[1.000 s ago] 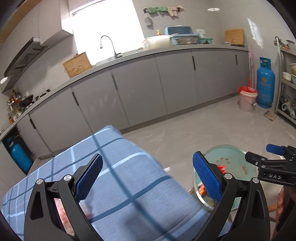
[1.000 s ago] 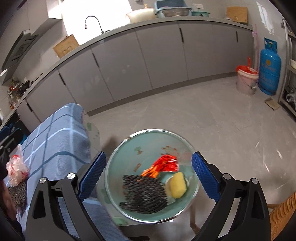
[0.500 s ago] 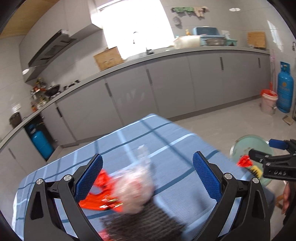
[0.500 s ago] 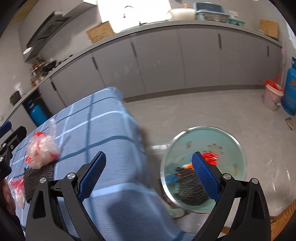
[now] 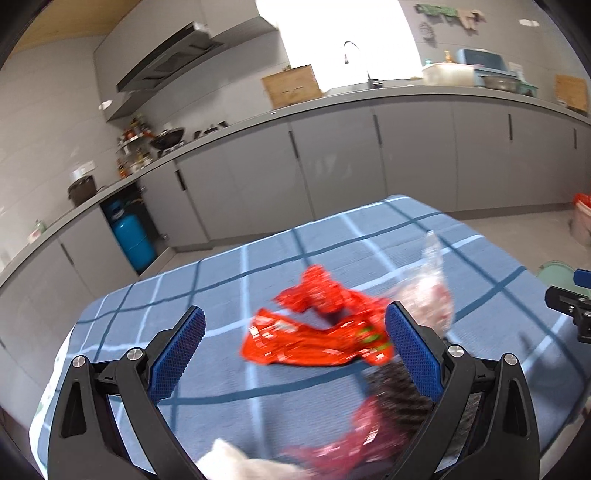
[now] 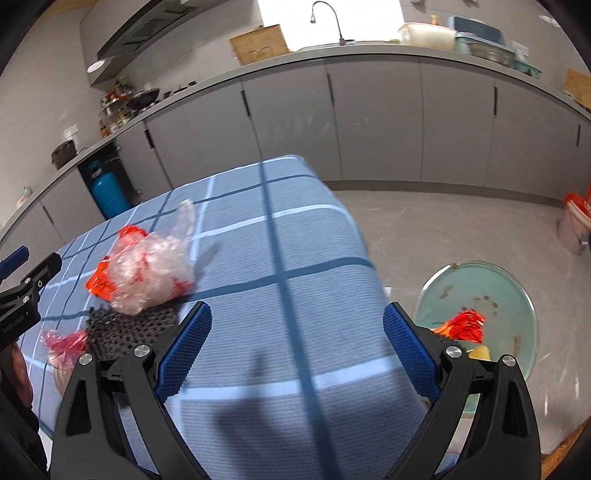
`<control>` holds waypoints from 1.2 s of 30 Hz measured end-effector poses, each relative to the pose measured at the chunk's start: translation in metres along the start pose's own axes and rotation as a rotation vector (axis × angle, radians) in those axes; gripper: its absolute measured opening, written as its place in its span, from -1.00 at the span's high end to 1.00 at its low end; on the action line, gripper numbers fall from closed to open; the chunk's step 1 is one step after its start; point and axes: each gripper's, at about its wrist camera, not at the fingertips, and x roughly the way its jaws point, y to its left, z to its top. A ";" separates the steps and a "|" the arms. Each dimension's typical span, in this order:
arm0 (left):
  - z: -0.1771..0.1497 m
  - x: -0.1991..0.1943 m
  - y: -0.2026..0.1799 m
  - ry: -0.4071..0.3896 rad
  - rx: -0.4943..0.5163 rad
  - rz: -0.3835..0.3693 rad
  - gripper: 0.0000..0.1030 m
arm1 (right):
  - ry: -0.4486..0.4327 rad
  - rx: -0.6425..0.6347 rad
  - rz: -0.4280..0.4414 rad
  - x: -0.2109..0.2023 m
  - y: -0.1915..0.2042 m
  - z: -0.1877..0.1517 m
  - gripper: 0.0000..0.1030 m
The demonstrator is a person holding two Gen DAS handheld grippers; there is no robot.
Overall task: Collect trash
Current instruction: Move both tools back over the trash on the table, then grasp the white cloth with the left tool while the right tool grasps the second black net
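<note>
Below, crinkled red wrapper [image 5: 314,339] on woven checked cloth [image 5: 229,280]; both jaws spread, empty.

Grey cabinets [image 5: 332,166] under a long counter [image 6: 369,55]; tap [image 6: 327,16]; cardboard box [image 5: 291,85]; blue gas cylinder [image 5: 133,238]; range hood [image 5: 170,66].

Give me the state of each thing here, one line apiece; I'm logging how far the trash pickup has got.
Left gripper: open, empty, above the table.
Right gripper: open, empty.
Red wrapper: crumpled, lying on the tablecloth.
Clear plastic bag: scrunched, on the table.
Black mesh: lying flat, partly under the bag.
Bin: open, some trash already inside.
</note>
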 end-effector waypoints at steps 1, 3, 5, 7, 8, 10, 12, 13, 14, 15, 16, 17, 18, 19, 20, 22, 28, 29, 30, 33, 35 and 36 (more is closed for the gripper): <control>-0.003 0.000 0.007 0.005 -0.005 0.012 -0.87 | 0.003 -0.009 0.008 0.000 0.006 0.000 -0.80; -0.010 0.000 0.019 0.019 -0.016 0.031 -0.87 | 0.007 -0.026 0.020 0.000 0.017 -0.001 -0.81; -0.018 -0.001 0.033 0.030 -0.027 0.051 -0.87 | 0.012 -0.042 0.034 0.001 0.027 -0.003 -0.81; -0.028 -0.004 0.050 0.048 -0.037 0.082 -0.87 | 0.016 -0.058 0.052 0.001 0.039 -0.005 -0.81; -0.033 -0.005 0.057 0.053 -0.042 0.093 -0.87 | 0.017 -0.066 0.058 0.000 0.043 -0.006 -0.81; -0.045 -0.008 0.074 0.081 -0.056 0.127 -0.87 | 0.022 -0.080 0.072 0.000 0.052 -0.010 -0.81; -0.056 -0.009 0.088 0.112 -0.073 0.152 -0.87 | 0.027 -0.092 0.081 0.000 0.060 -0.012 -0.81; -0.062 -0.010 0.095 0.133 -0.085 0.161 -0.87 | 0.030 -0.101 0.087 0.000 0.065 -0.014 -0.81; -0.066 -0.011 0.099 0.148 -0.093 0.165 -0.87 | 0.033 -0.107 0.094 0.001 0.069 -0.016 -0.81; -0.073 -0.012 0.105 0.172 -0.109 0.165 -0.87 | 0.038 -0.113 0.101 0.001 0.074 -0.018 -0.81; -0.079 -0.014 0.108 0.191 -0.123 0.163 -0.87 | 0.041 -0.121 0.108 0.001 0.079 -0.020 -0.81; -0.083 -0.014 0.109 0.203 -0.134 0.163 -0.87 | 0.043 -0.133 0.113 0.001 0.084 -0.022 -0.81; -0.088 -0.015 0.110 0.221 -0.149 0.158 -0.87 | 0.043 -0.142 0.116 0.001 0.087 -0.023 -0.81; -0.091 -0.016 0.110 0.234 -0.162 0.151 -0.87 | 0.043 -0.153 0.118 0.001 0.091 -0.024 -0.81; -0.094 -0.016 0.109 0.244 -0.175 0.144 -0.87 | 0.044 -0.167 0.123 0.000 0.096 -0.026 -0.81; -0.097 -0.018 0.105 0.255 -0.198 0.121 -0.87 | 0.048 -0.192 0.131 -0.001 0.105 -0.031 -0.81; -0.098 -0.012 0.077 0.277 -0.172 0.058 -0.87 | 0.052 -0.229 0.126 -0.003 0.114 -0.037 -0.82; -0.099 -0.009 0.074 0.287 -0.169 0.052 -0.87 | 0.054 -0.227 0.127 -0.003 0.114 -0.038 -0.82; -0.101 -0.005 0.069 0.304 -0.159 0.044 -0.87 | 0.055 -0.228 0.125 -0.003 0.114 -0.038 -0.82; -0.108 0.005 0.060 0.343 -0.139 0.045 -0.87 | 0.061 -0.233 0.124 0.000 0.115 -0.041 -0.82; -0.112 0.011 0.059 0.361 -0.140 0.034 -0.87 | 0.070 -0.227 0.129 0.004 0.114 -0.043 -0.82; -0.112 0.012 0.059 0.365 -0.143 0.028 -0.86 | 0.074 -0.228 0.130 0.006 0.114 -0.044 -0.82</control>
